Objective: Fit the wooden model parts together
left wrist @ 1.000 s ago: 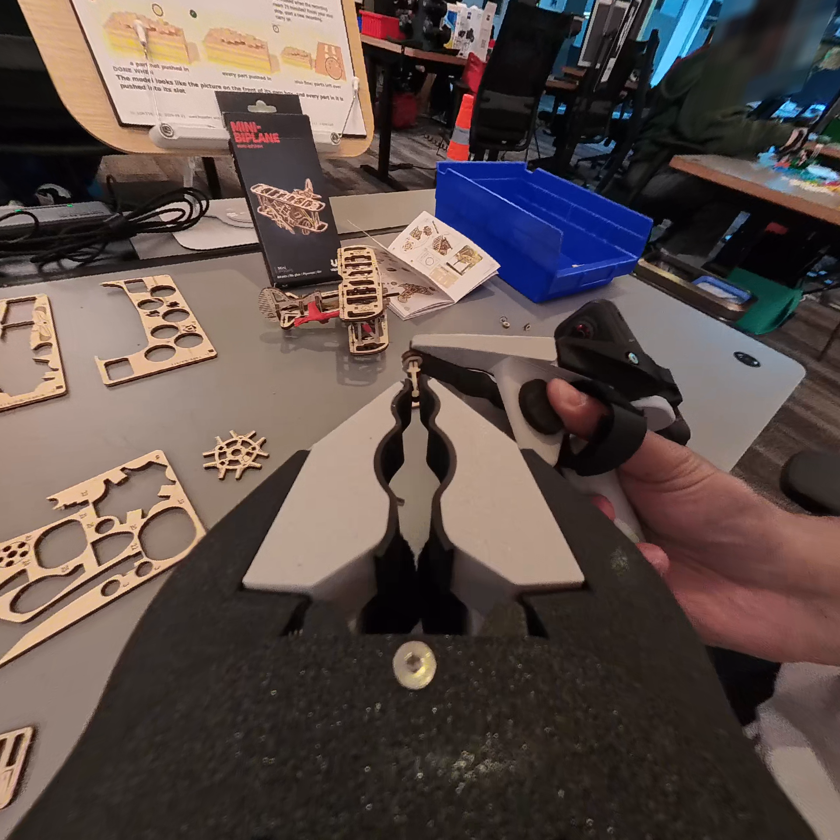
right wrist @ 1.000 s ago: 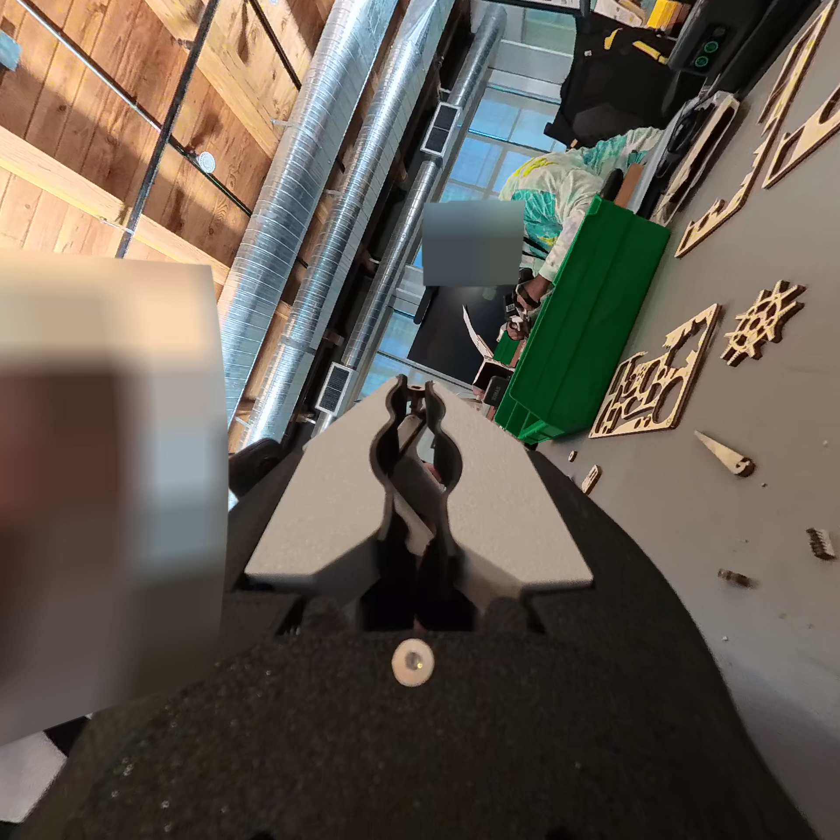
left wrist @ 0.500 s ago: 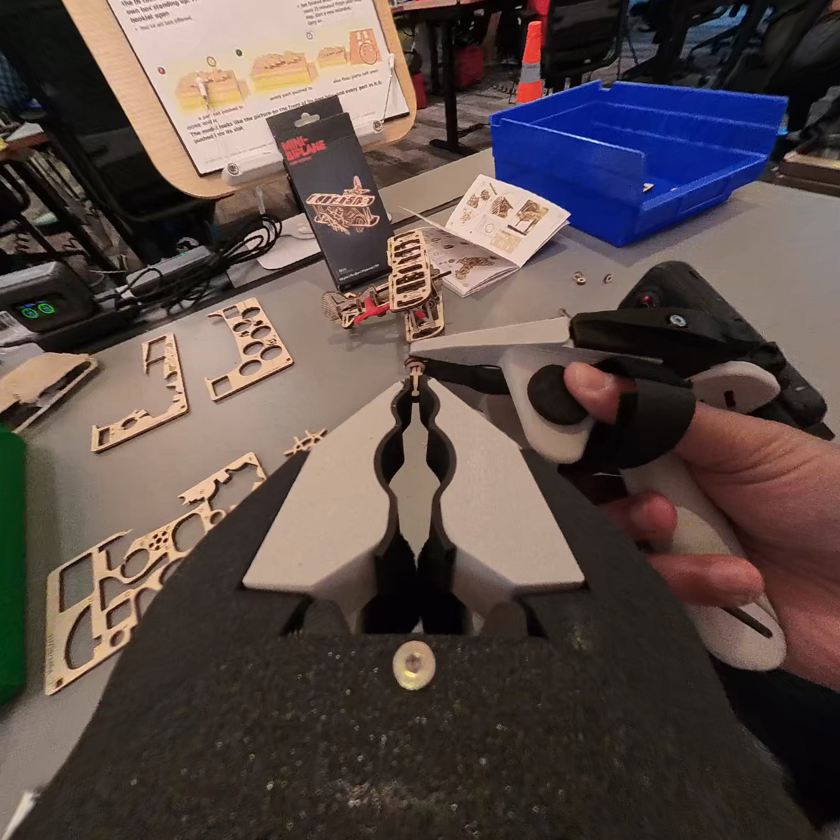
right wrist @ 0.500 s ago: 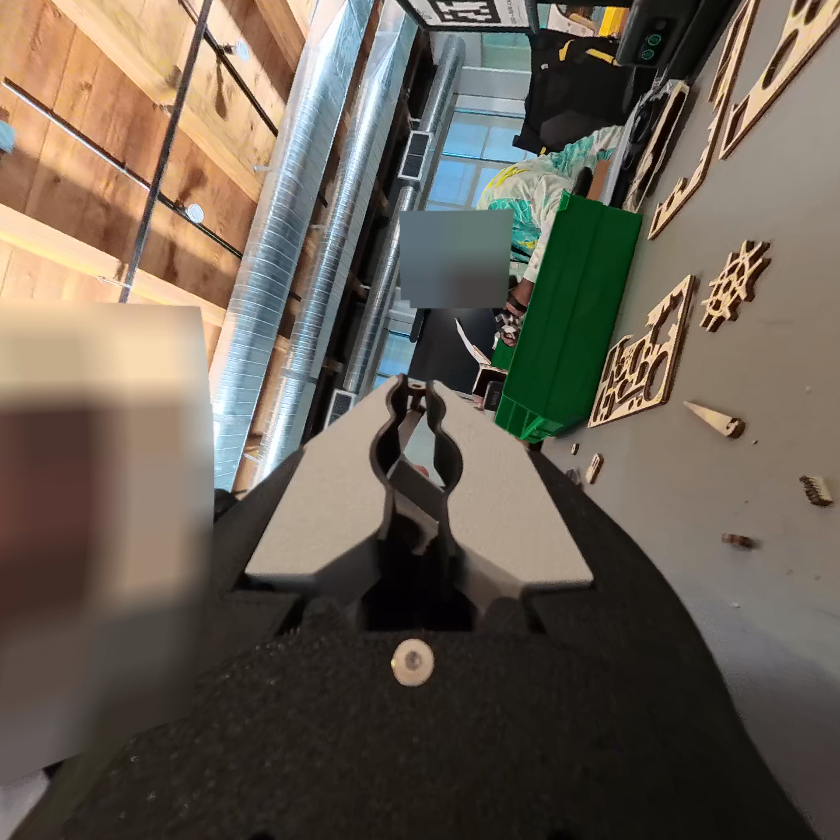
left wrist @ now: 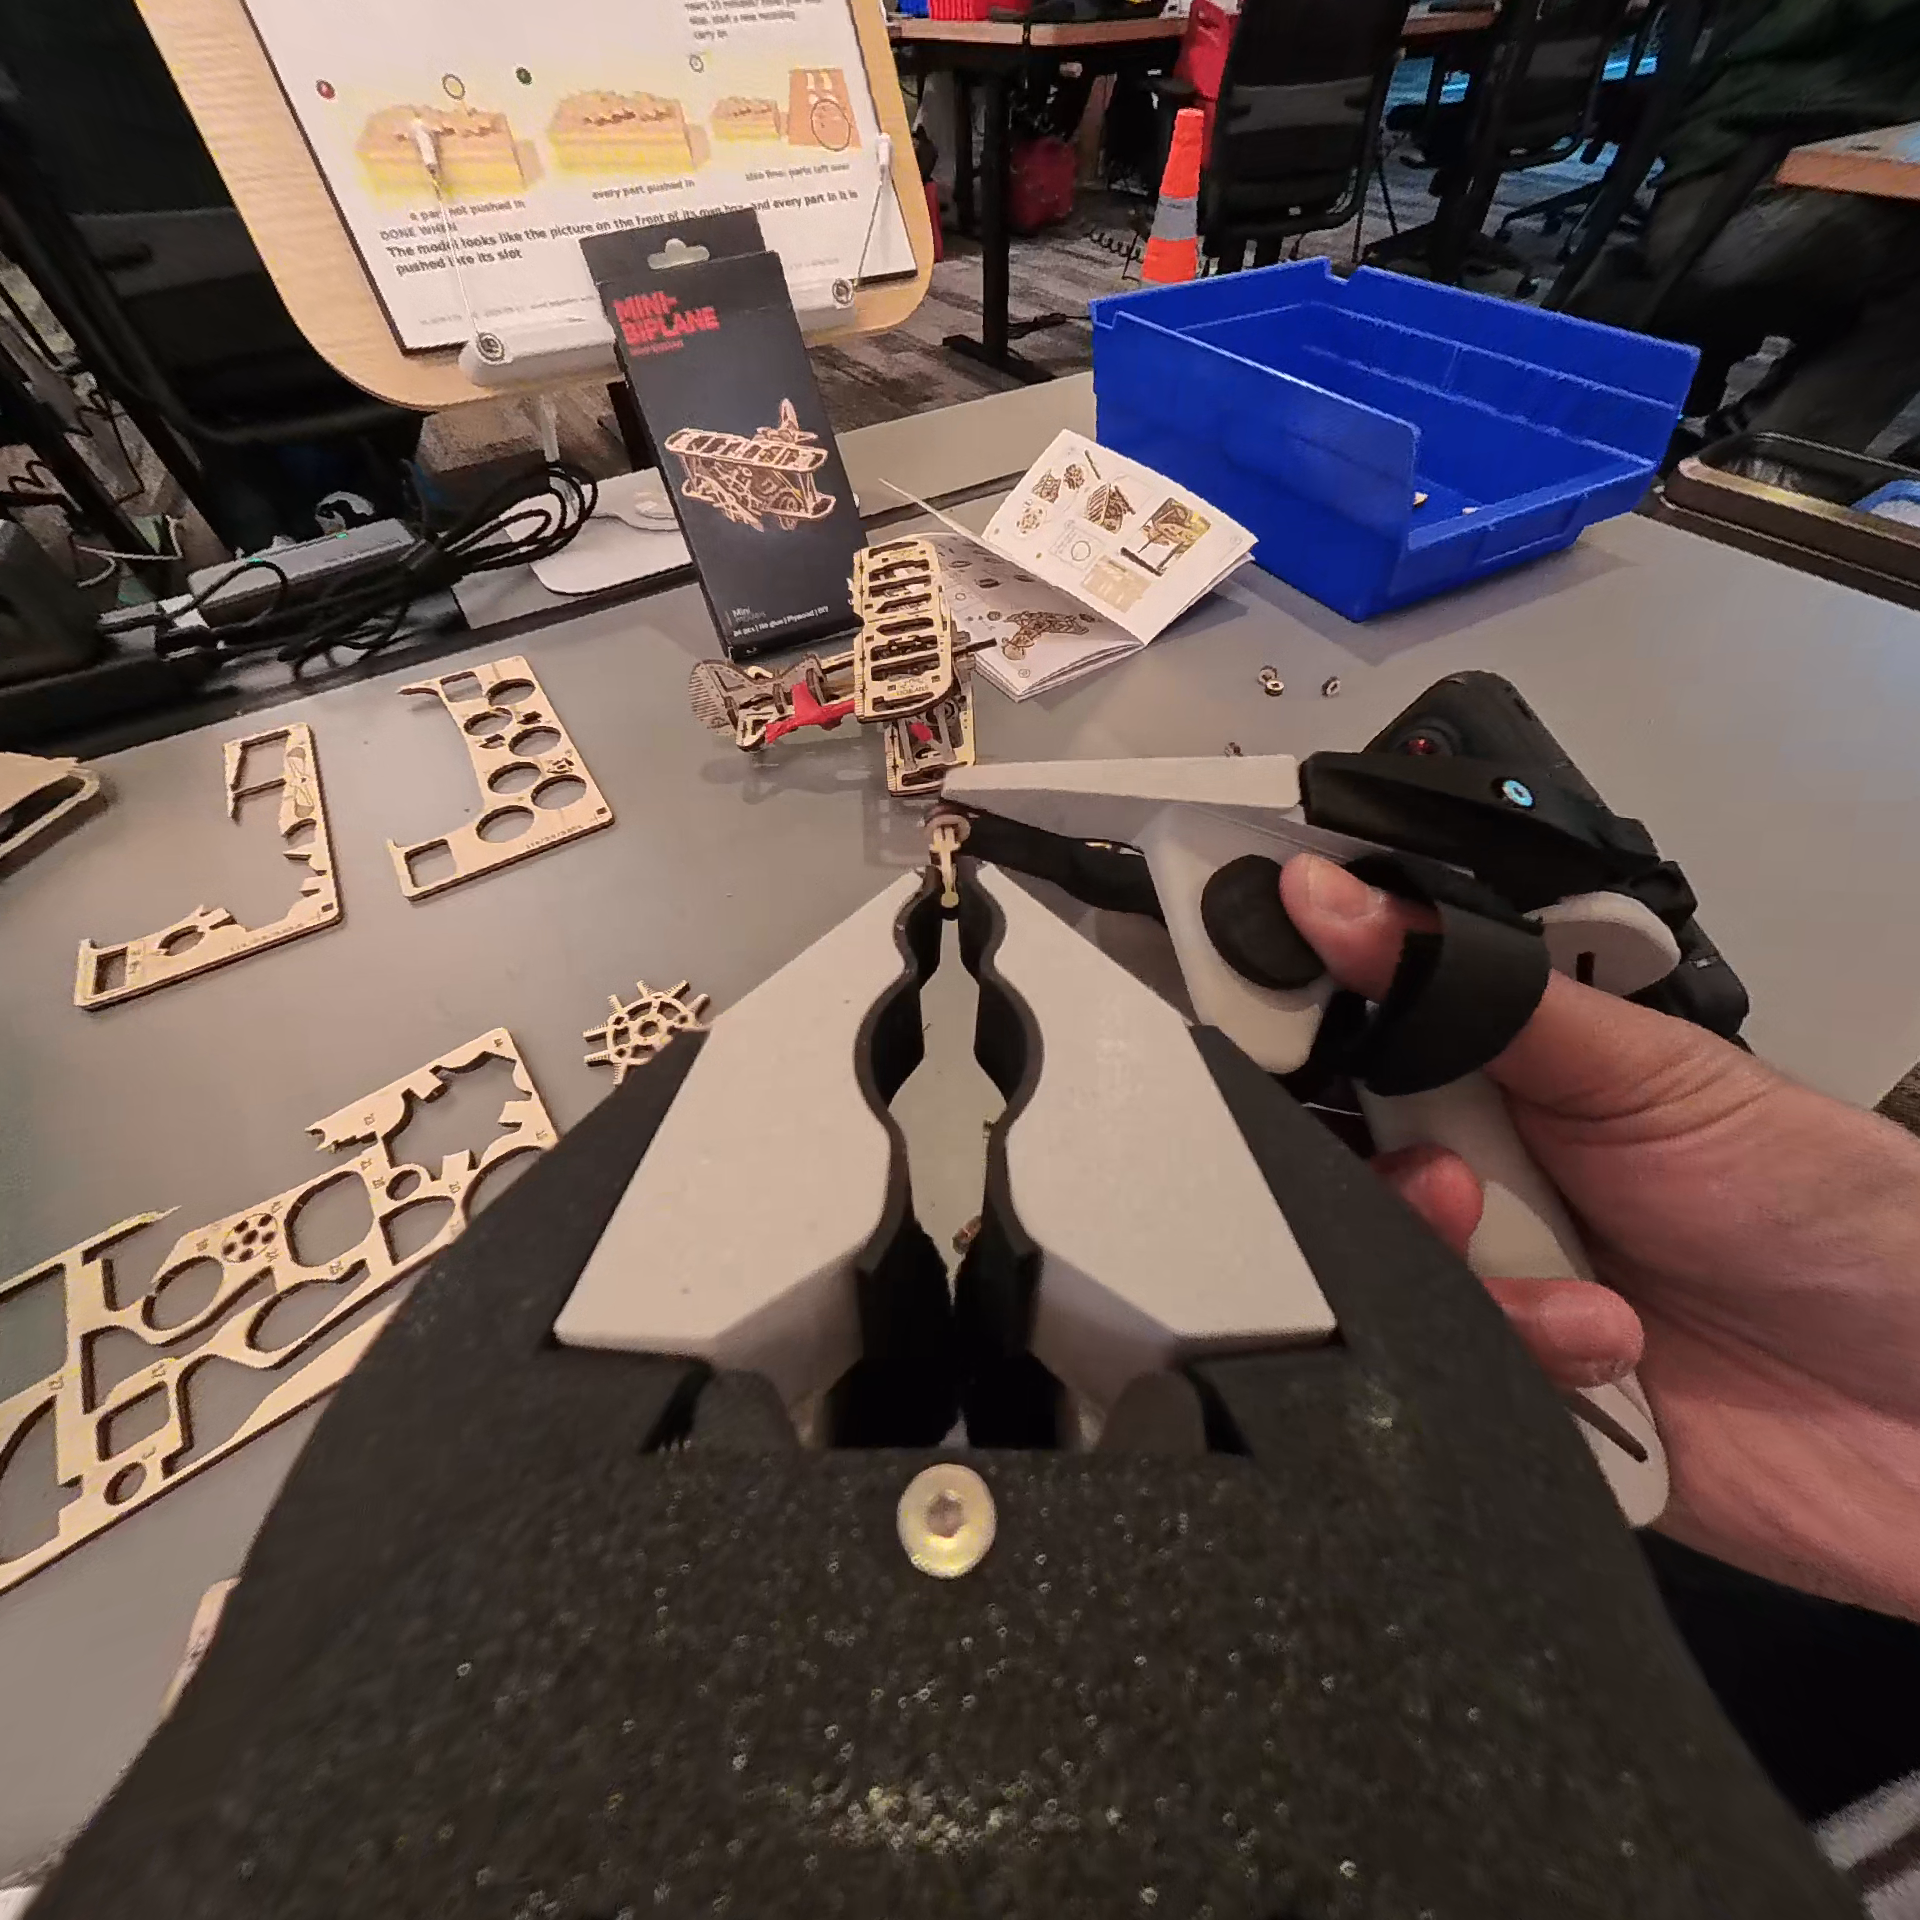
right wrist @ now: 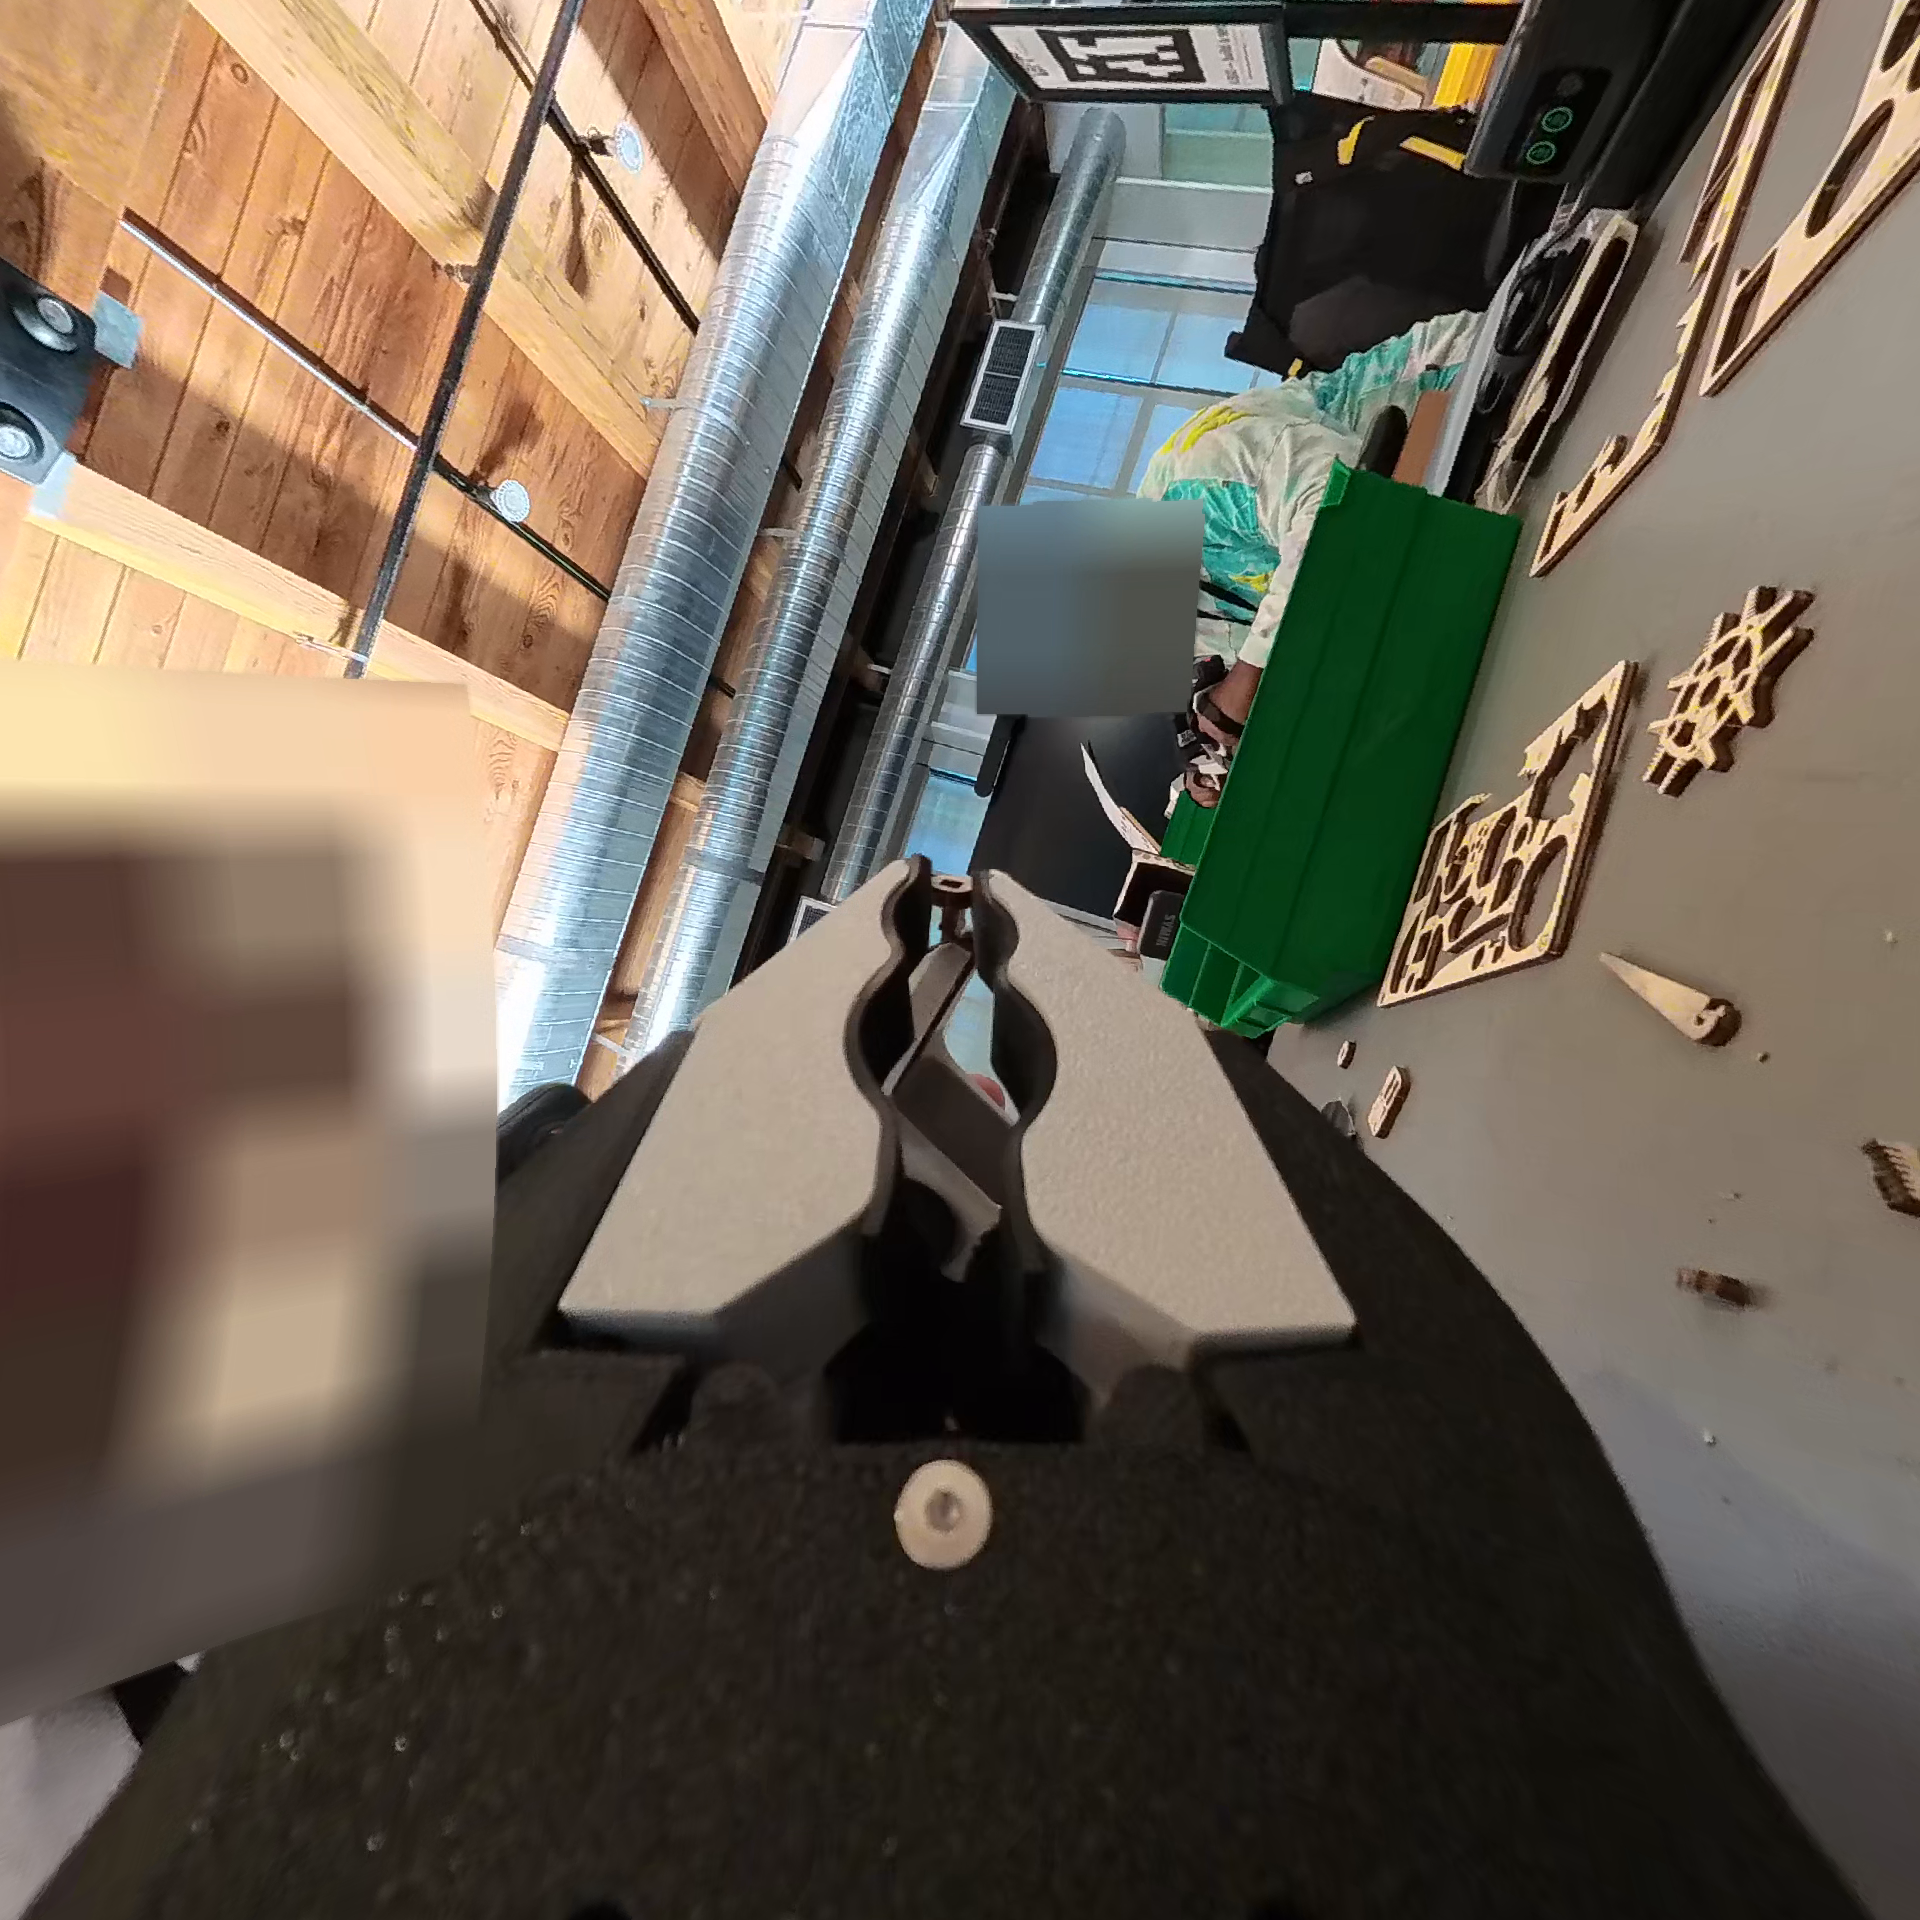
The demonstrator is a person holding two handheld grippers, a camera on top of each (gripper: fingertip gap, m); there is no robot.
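In the left wrist view my left gripper (left wrist: 948,896) is shut on a small wooden pin (left wrist: 947,868) that sticks up from its tips. My right gripper (left wrist: 954,802), held by a hand (left wrist: 1704,1226), comes in from the right, and its tip meets the top of that pin. In the right wrist view my right gripper (right wrist: 948,885) is closed on a tiny wooden piece (right wrist: 951,886) at its tips. Both are held above the grey table (left wrist: 1455,727). The partly built wooden biplane (left wrist: 873,665) stands on the table beyond the tips.
Punched-out wooden sheets (left wrist: 499,790) (left wrist: 208,1278) and a wooden gear wheel (left wrist: 644,1029) lie to the left. A black model box (left wrist: 727,436), an open booklet (left wrist: 1101,561) and a blue bin (left wrist: 1382,416) stand behind. The right wrist view shows a green bin (right wrist: 1351,748) and loose small parts (right wrist: 1673,997). Both grippers' tips are close together, under 4 cm apart. Both grippers' tips are roughly 20 centimetres from the partly built wooden biplane (left wrist: 873,665).
The two grippers have stayed tip to tip on the small part while both swung together. The left view panned left, then back. The tiny piece now shows at the right gripper's tips.
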